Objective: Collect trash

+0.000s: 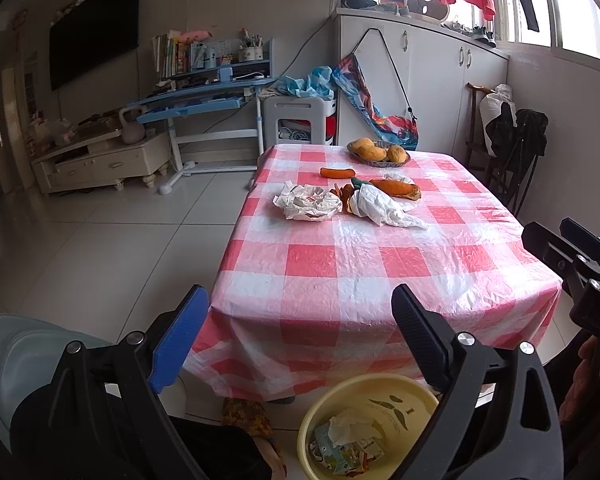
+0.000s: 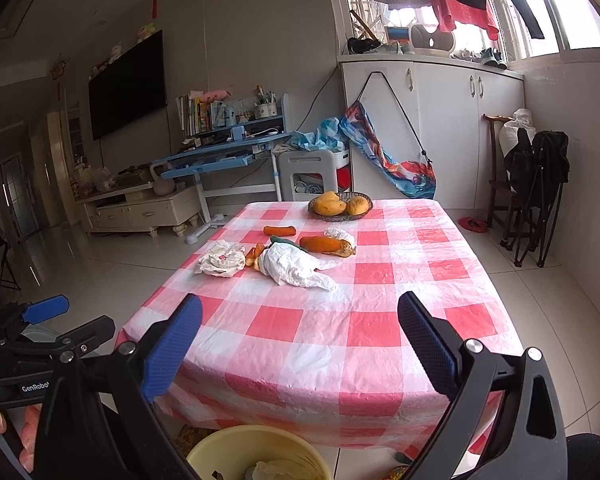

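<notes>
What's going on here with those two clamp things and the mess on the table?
A person is clearing rubbish off a table with a checked cloth, holding a two-finger gripper in each hand. Both the left gripper and the right gripper are open and empty, held back at the near edge. A yellow bin on the floor below already holds some scraps. Crumpled wrappers, a white plastic bag and peelings lie on the table.

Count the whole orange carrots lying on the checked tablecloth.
2. A short orange carrot lies alone near the fruit basket; a longer orange carrot lies just nearer, beside the crumpled white plastic bag. The bag may hide more.
</notes>
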Available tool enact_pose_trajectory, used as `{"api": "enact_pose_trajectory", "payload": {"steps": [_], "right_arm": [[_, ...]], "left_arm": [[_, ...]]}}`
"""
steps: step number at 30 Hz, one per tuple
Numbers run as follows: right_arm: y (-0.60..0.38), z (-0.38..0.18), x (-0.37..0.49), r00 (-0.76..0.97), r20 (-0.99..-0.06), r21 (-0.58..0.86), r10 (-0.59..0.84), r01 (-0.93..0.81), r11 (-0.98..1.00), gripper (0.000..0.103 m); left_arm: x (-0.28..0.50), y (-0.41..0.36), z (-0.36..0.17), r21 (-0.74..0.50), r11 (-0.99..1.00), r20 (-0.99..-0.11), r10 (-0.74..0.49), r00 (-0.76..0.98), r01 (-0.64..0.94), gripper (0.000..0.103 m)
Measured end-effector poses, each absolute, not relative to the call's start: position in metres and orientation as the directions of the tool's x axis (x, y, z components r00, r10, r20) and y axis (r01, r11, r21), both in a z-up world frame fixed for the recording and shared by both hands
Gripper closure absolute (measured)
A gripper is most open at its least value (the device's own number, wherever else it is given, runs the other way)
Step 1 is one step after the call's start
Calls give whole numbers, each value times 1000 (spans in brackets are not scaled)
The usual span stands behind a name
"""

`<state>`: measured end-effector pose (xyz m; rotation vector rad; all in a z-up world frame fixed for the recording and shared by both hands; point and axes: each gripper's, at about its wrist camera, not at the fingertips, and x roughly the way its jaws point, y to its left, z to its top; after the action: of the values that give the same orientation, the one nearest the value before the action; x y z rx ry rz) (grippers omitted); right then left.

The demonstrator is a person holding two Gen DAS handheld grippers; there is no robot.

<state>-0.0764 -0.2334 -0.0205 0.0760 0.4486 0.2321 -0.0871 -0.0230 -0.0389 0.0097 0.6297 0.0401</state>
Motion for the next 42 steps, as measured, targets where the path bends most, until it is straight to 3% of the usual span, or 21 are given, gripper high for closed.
{"api": "enact_pose_trajectory", "payload": {"steps": [31,42], "right_arm": [[-232,-19,-71,849,-439,165,292,-244,956,9],[-224,-12,7,749,-556,151,360,-334,930,9]], "left_arm": [[-78,-18,-35,-23,999,-599,18,801,-39,13],[-6,-3,-26,-30,999,-649,14,760,-44,13]]}}
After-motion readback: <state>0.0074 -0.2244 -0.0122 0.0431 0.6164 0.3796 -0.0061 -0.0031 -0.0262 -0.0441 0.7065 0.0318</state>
